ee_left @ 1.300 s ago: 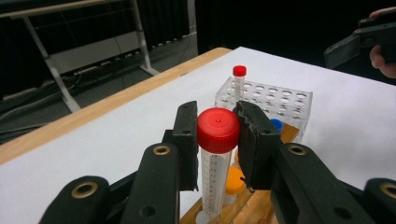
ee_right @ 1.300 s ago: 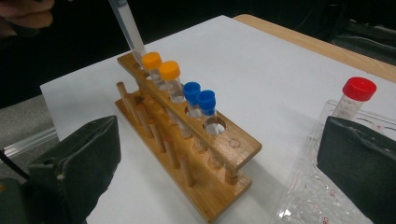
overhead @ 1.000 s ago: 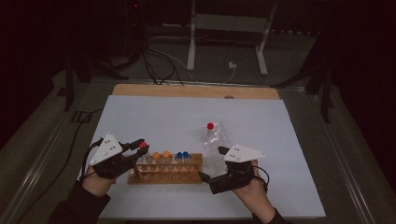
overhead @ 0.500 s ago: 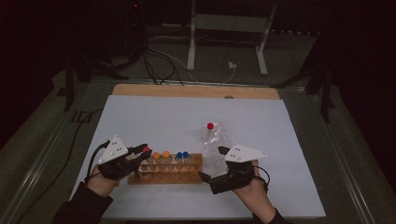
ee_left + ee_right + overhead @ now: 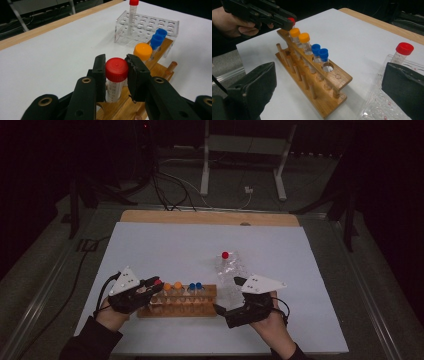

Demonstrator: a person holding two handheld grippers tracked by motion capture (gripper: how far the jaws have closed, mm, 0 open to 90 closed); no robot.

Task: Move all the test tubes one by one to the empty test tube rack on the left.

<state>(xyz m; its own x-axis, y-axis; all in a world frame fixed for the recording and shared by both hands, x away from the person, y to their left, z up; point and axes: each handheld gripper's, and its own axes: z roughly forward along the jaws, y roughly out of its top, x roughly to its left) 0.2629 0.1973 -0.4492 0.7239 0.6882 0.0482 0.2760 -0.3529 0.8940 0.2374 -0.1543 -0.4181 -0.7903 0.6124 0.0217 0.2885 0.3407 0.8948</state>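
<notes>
My left gripper (image 5: pixel 116 75) is shut on a red-capped tube (image 5: pixel 116 70), pads pressing just under the cap. The tube stands upright at the left end of the wooden rack (image 5: pixel 200 310), its lower end hidden behind the jaws. Beside it the rack (image 5: pixel 337 77) carries two orange-capped tubes (image 5: pixel 299 36) and two blue-capped tubes (image 5: pixel 320 52). In the high view the left gripper (image 5: pixel 152 286) is at the rack's left end. My right gripper (image 5: pixel 229 296) stands open at the rack's right end, its jaws wide apart with nothing between the pads (image 5: pixel 257 85).
A clear plastic rack (image 5: pixel 232 277) sits just behind the right gripper, with one red-capped tube (image 5: pixel 225 255) upright in it. White sheet (image 5: pixel 200 245) covers the table, bordered by a wooden strip (image 5: pixel 200 217) at the back. Cables and a metal stand lie on the floor beyond.
The left gripper with the red-capped tube has shifted slightly right and toward the rack's end. The right gripper has stayed still.
</notes>
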